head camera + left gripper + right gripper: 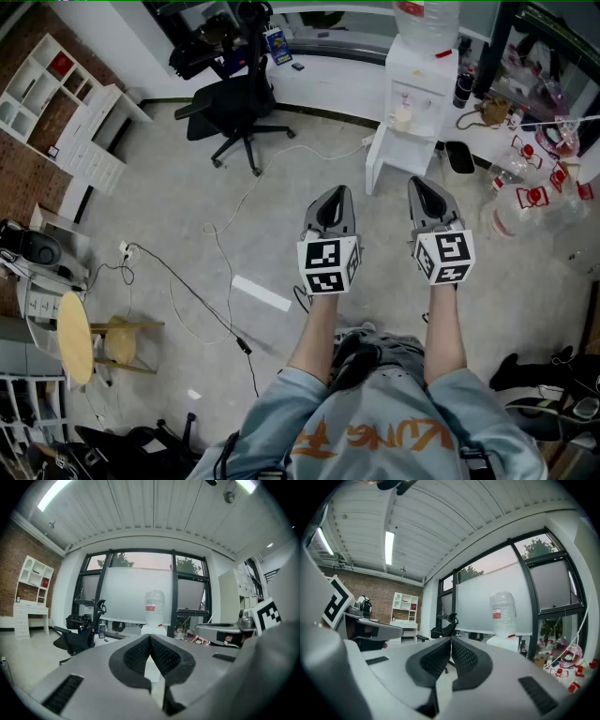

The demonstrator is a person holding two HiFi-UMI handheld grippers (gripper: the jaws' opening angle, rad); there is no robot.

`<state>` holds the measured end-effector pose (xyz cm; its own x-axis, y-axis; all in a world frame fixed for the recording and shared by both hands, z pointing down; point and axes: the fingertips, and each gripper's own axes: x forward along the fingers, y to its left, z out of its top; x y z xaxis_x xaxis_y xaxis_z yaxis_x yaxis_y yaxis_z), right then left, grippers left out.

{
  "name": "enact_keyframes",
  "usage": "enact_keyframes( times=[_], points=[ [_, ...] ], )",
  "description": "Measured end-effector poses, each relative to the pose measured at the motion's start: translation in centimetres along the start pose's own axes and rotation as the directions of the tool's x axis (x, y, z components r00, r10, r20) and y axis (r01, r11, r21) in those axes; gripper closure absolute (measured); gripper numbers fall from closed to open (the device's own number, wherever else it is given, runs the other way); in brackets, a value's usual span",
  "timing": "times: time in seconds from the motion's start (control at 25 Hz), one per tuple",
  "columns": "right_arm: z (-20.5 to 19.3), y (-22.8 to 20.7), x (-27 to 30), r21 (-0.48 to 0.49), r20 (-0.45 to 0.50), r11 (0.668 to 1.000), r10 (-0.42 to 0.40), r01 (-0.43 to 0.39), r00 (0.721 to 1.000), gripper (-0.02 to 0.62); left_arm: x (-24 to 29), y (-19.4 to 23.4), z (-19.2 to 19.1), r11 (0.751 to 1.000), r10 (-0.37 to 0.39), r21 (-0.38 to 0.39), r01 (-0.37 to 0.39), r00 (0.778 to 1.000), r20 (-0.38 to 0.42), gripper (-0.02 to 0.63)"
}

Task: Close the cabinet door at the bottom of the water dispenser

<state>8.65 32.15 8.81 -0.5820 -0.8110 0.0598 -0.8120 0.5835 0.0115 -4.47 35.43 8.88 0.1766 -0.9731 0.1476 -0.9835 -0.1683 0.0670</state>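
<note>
The white water dispenser (418, 80) stands across the floor ahead of me, with a large clear bottle (427, 17) on top. Its bottom cabinet door (374, 161) hangs swung out to the left. Both grippers are held level in front of me, well short of it. My left gripper (333, 193) is shut with nothing in it, and my right gripper (419, 184) beside it is likewise shut and empty. In the left gripper view the dispenser (153, 629) shows just above the closed jaws (150, 637). The right gripper view has the dispenser (505, 641) to the right of the closed jaws (451, 641).
A black office chair (234, 108) stands left of the dispenser. Cables (220, 234) trail over the floor, and a white strip (261, 292) lies near my left arm. White shelves (89, 141) and a stool (77, 337) are at the left. A cluttered desk (539, 178) is at the right.
</note>
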Motion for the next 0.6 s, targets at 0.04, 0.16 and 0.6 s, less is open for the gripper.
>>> enact_keyframes(
  times=[0.04,0.16,0.6],
  points=[
    [0.0,-0.2,-0.2,-0.001,0.0,1.0,0.0,0.0,1.0,0.565,0.0,-0.2,0.0,1.0,0.001,-0.006,-0.001,1.0,0.003,0.598],
    [0.2,-0.9,-0.7,0.008,0.021,1.0,-0.016,0.016,1.0,0.565,0.1,-0.7,0.0,1.0,0.002,-0.013,-0.002,1.0,0.005,0.598],
    [2.2,-5.7,-2.3,0.049,0.096,0.99,-0.136,0.132,0.986,0.565,0.8,0.1,1.7,0.999,0.037,0.012,-0.038,0.999,0.025,0.598]
  ],
)
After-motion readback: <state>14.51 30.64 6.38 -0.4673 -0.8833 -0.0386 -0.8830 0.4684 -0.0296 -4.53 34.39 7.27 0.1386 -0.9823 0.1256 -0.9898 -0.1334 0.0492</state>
